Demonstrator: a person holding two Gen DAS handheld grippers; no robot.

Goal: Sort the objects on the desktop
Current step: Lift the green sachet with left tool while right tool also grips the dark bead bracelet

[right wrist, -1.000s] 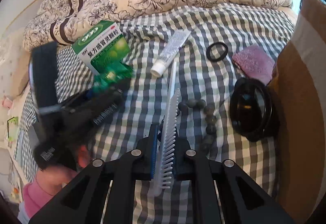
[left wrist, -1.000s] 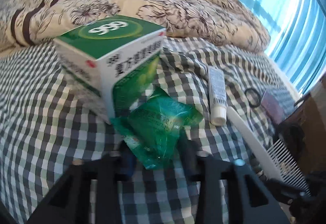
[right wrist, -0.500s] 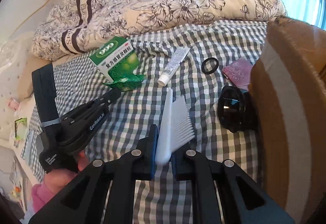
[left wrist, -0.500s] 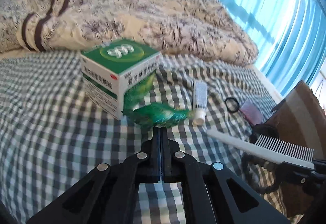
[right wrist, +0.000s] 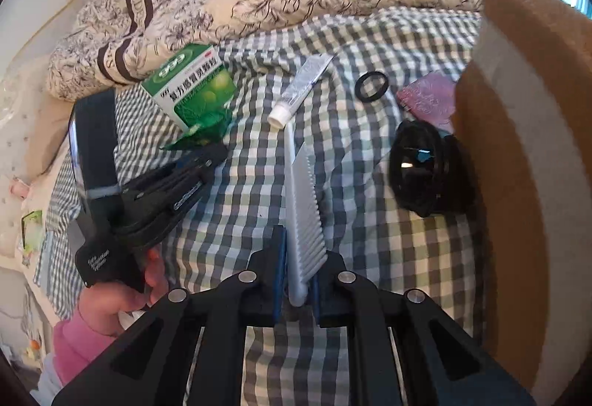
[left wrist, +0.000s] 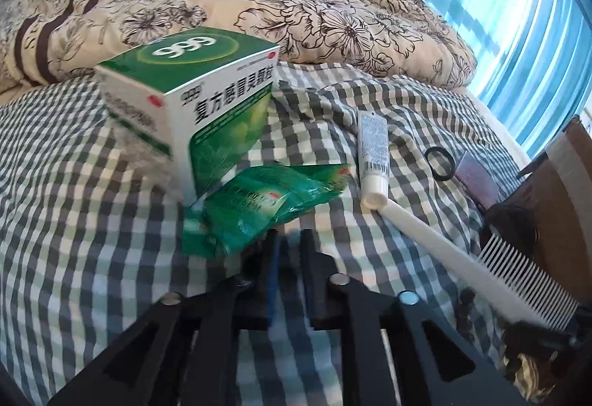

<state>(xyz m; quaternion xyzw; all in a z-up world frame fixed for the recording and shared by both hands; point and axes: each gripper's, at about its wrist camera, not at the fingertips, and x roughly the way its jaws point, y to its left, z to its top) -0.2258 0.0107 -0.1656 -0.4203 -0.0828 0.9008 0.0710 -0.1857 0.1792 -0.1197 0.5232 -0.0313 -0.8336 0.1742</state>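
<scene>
– Where does the white comb (right wrist: 304,206) sit?
– Clamped in the right gripper (right wrist: 298,273), teeth toward three o'clock.
– And the left gripper (left wrist: 288,250)?
– Slightly parted, empty; green sachet (left wrist: 259,206) at its tips, medicine box (left wrist: 192,110) beyond at eleven o'clock.

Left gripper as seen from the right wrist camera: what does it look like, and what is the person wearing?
The left gripper is matte black plastic with small white lettering on body and handle, and a grey band around its upright black mount. The hand holding it has a pink sleeve.
</scene>
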